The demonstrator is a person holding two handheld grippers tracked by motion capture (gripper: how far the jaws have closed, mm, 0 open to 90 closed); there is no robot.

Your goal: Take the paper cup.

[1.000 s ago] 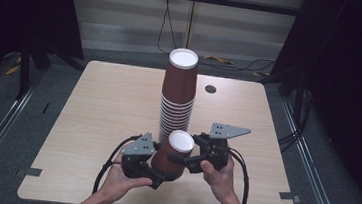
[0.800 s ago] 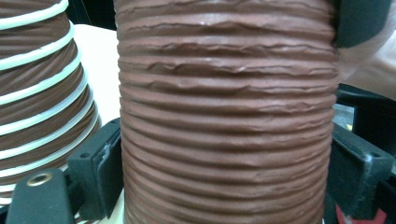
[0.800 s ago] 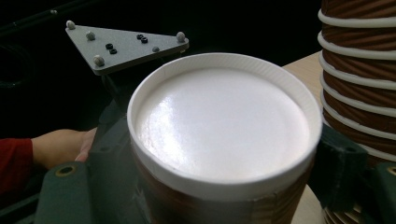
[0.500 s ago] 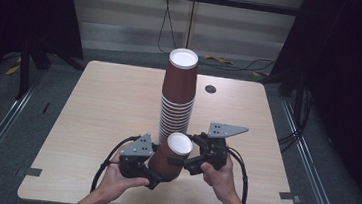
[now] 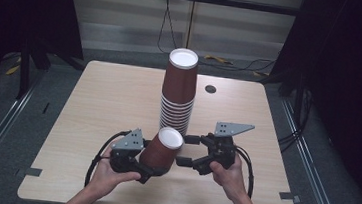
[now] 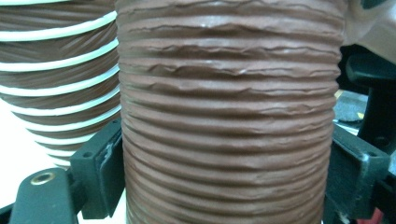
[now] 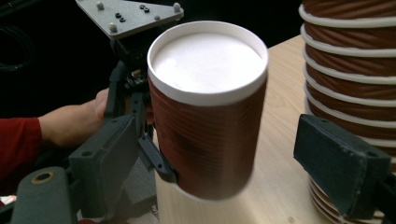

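A tall stack of brown ribbed paper cups (image 5: 179, 89) stands upside down at the table's middle, and its white-rimmed edges show beside the jaws (image 6: 56, 70) (image 7: 350, 60). My left gripper (image 5: 150, 163) (image 6: 224, 177) has just been closing and is shut on a single brown cup (image 5: 160, 152) (image 6: 224, 116). It holds that cup tilted in front of the stack, white base up. My right gripper (image 5: 188, 150) (image 7: 224, 163) is open, its pads apart on either side of the cup (image 7: 205, 126) without touching it.
The wooden table (image 5: 109, 95) has a small dark round hole (image 5: 210, 89) behind the stack. Dark curtains and cables lie beyond the far edge. A hand in a red sleeve (image 7: 74, 123) holds the left gripper, grey plate (image 7: 130, 16) on top.
The held cup's white base has drifted a little to the left, away from the right gripper. Both hands stay close to where they were.
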